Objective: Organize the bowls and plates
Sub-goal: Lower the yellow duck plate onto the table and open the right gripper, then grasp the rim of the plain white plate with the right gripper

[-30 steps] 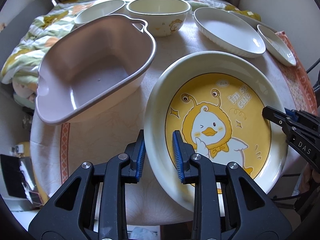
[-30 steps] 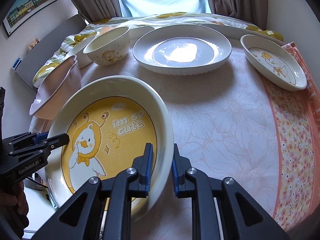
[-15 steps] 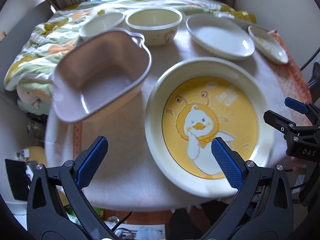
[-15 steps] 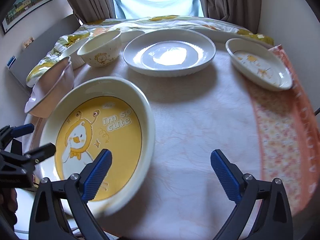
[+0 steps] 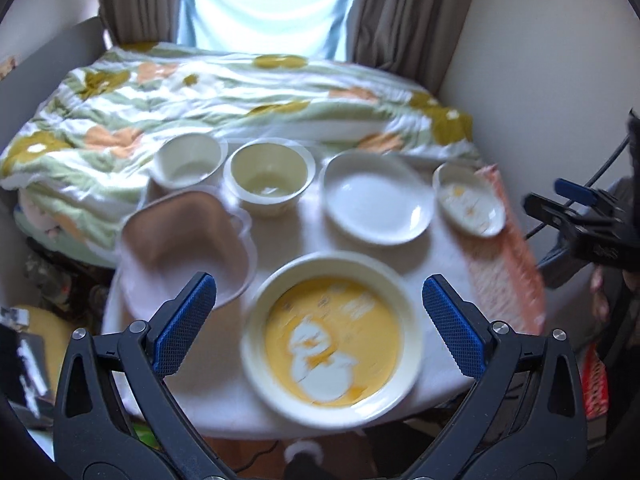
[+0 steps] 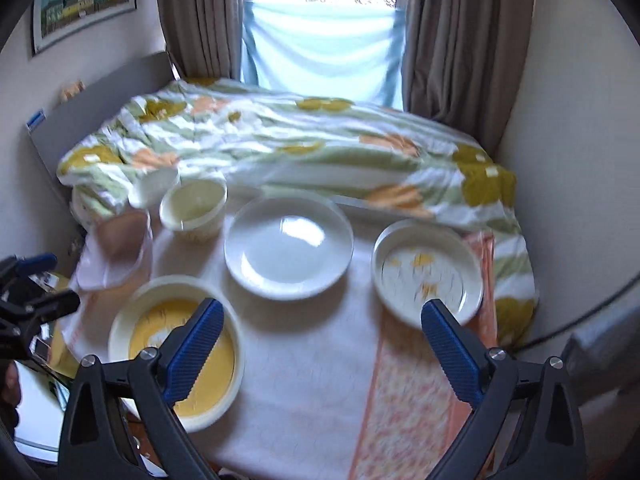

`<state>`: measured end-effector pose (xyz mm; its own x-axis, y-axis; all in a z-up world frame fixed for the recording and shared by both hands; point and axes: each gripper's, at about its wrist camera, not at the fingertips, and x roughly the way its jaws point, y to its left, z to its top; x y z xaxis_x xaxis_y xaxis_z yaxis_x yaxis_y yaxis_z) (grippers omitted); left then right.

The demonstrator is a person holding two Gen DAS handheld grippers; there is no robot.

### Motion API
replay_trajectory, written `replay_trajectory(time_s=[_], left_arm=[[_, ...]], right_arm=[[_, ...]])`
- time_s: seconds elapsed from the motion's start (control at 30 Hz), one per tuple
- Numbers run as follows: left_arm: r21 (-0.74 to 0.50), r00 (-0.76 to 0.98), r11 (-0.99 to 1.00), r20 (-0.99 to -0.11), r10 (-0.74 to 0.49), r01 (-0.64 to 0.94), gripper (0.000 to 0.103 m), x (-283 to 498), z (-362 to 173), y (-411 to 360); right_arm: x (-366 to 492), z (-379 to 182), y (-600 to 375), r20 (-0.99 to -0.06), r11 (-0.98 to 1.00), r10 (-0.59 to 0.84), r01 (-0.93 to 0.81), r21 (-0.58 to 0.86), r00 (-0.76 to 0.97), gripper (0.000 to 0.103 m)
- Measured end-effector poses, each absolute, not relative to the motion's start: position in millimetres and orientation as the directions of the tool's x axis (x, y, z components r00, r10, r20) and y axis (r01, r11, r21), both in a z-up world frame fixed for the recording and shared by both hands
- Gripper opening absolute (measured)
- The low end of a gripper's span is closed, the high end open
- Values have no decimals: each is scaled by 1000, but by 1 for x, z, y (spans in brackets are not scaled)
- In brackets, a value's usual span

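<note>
A large yellow duck plate (image 5: 332,336) (image 6: 176,352) lies flat at the table's near edge. Behind it stand a white plate (image 5: 378,200) (image 6: 288,244), a small duck dish (image 5: 468,204) (image 6: 428,272), a cream bowl (image 5: 270,180) (image 6: 194,206), a white bowl (image 5: 188,164) (image 6: 154,186) and a pink square basin (image 5: 180,240) (image 6: 116,248). My left gripper (image 5: 320,320) is open and empty, held back above the duck plate. My right gripper (image 6: 320,344) is open and empty above the table's near right part.
The round table (image 6: 320,392) has a white cloth with an orange floral band (image 6: 412,400) on the right. A bed with a flowered quilt (image 5: 200,92) lies behind it. A wall is on the right, curtains and a window at the back.
Both grippers let go of the duck plate's rim, opened wide and pulled back and up. The plate now lies on the table and the whole table shows.
</note>
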<state>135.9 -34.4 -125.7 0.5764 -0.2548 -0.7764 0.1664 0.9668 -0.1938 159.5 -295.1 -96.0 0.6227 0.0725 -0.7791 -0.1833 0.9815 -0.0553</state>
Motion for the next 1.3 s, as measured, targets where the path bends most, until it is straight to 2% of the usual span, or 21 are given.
replay_trajectory(time_s=[0.07, 0.17, 0.4, 0.47, 0.5, 0.53, 0.77, 0.87, 0.93, 1.1, 1.17, 1.23, 1.3], left_arm=[[-205, 587, 966, -767, -258, 157, 103, 148, -120, -46], [-215, 591, 971, -771, -237, 109, 103, 169, -122, -63], [-291, 545, 955, -810, -215, -55, 102, 229, -163, -86], [-300, 523, 947, -828, -201, -112, 99, 245, -181, -89], [-302, 510, 944, -838, -196, -133, 98, 252, -191, -90], [-302, 494, 941, -848, -192, -151, 96, 259, -199, -92], [-273, 393, 941, -902, -179, -199, 68, 295, -258, -104], [-271, 376, 940, -909, -179, -207, 61, 301, -272, -106], [-266, 367, 941, -913, -178, -207, 58, 304, -279, -108], [-258, 346, 944, -922, -177, -205, 47, 308, -289, -111], [-256, 338, 944, -925, -176, -207, 37, 309, -292, -111], [-261, 334, 944, -925, -183, -204, 34, 310, -294, -112], [-254, 321, 946, -930, -181, -202, 25, 311, -298, -113]], right_arm=[[179, -88, -299, -775, 975, 54, -199, -94, 630, 99], [208, -89, -306, -779, 959, 99, -269, -92, 619, 99], [288, -142, -328, -852, 912, 252, -407, 51, 458, 98], [311, -167, -328, -871, 891, 286, -445, 89, 400, 91], [318, -174, -329, -877, 885, 295, -455, 100, 379, 83], [328, -186, -328, -885, 874, 309, -471, 121, 347, 75], [359, -243, -317, -907, 822, 368, -528, 214, 206, 55], [365, -259, -316, -909, 808, 382, -537, 242, 165, 46], [368, -266, -316, -910, 798, 392, -544, 261, 139, 35], [373, -278, -315, -910, 785, 400, -554, 276, 112, 28], [373, -280, -314, -912, 785, 395, -558, 270, 114, 25], [373, -280, -313, -912, 786, 392, -558, 267, 116, 21], [375, -282, -314, -913, 787, 389, -559, 262, 120, 17]])
